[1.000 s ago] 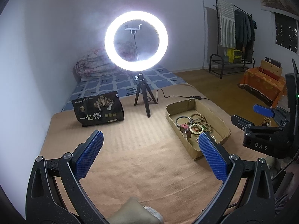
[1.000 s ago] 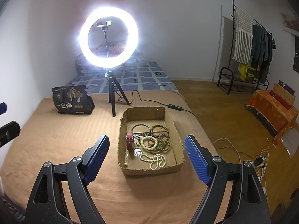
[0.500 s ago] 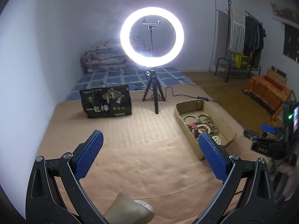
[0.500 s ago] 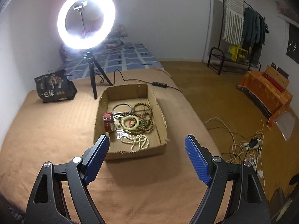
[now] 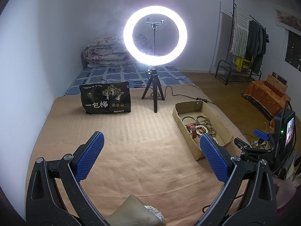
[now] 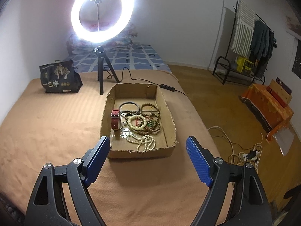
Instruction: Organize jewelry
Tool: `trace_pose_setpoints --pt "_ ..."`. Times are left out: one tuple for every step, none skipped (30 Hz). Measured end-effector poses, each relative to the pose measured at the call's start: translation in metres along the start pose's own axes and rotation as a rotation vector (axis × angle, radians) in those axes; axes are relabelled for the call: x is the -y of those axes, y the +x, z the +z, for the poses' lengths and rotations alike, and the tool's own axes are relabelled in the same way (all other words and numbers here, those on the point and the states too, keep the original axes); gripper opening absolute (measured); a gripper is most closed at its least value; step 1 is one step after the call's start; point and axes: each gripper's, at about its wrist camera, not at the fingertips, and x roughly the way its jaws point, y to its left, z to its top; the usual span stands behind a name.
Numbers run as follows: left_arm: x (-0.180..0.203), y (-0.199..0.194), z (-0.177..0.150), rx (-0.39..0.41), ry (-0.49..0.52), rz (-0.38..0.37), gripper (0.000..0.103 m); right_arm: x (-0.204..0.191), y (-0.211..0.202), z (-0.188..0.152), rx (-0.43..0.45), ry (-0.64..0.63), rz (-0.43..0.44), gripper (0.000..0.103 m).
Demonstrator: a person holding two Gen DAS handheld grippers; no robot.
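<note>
A shallow cardboard tray (image 6: 170,113) (image 5: 216,115) lies on the tan bedspread and holds jewelry. Inside are a red-strapped watch (image 6: 115,119), a thin dark bangle (image 6: 129,104), brown bead strings (image 6: 150,109), a cream bead bracelet (image 6: 136,125) and a white bead necklace (image 6: 145,143). My right gripper (image 6: 148,158) hangs open just in front of the tray's near wall, empty. My left gripper (image 5: 150,154) is open and empty over bare bedspread, left of the tray. The right gripper's fingers (image 5: 260,134) show at the left wrist view's right edge.
A lit ring light on a black tripod (image 6: 100,75) stands behind the tray, its cable (image 6: 167,86) trailing right. A black snack bag (image 6: 60,77) stands at the back left. The bed's edge drops to a wood floor with cords (image 6: 244,154) on the right.
The right gripper has dropped and tilted toward the tray, which now looks larger and closer. The left gripper has shifted and rolled slightly, then held still. Both stay open.
</note>
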Motion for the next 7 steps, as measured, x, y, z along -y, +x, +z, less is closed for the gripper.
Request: trace_pose_setpoints --pt "-0.0004 0.0003 -0.0001 -0.001 0.000 -0.002 0.103 0.0000 0.0002 0.0001 -0.001 0.000 0.000 0.083" --pt "0.0013 0.0001 -0.0006 0.000 0.001 0.001 0.103 0.0003 0.0009 0.0005 -0.003 0.002 0.000 0.083" --pt "0.0013 0.0001 -0.0004 0.000 0.002 0.002 0.103 0.0001 0.0008 0.0003 -0.003 0.005 -0.001 0.083" --pt "0.0012 -0.0003 -0.0004 0.003 0.002 0.002 0.103 0.0010 0.0006 -0.0002 -0.003 0.010 -0.001 0.083" --pt "0.0023 -0.0013 -0.0005 0.009 0.005 0.004 0.103 0.0013 0.0008 0.0000 -0.003 0.013 -0.002 0.083" --pt "0.0035 -0.0017 -0.0006 0.011 0.007 0.005 0.103 0.0015 0.0007 -0.0004 -0.003 0.013 -0.002 0.083" --pt "0.0032 -0.0018 -0.0007 0.011 0.009 0.003 0.103 0.0017 0.0007 -0.0005 -0.002 0.013 -0.003 0.083"
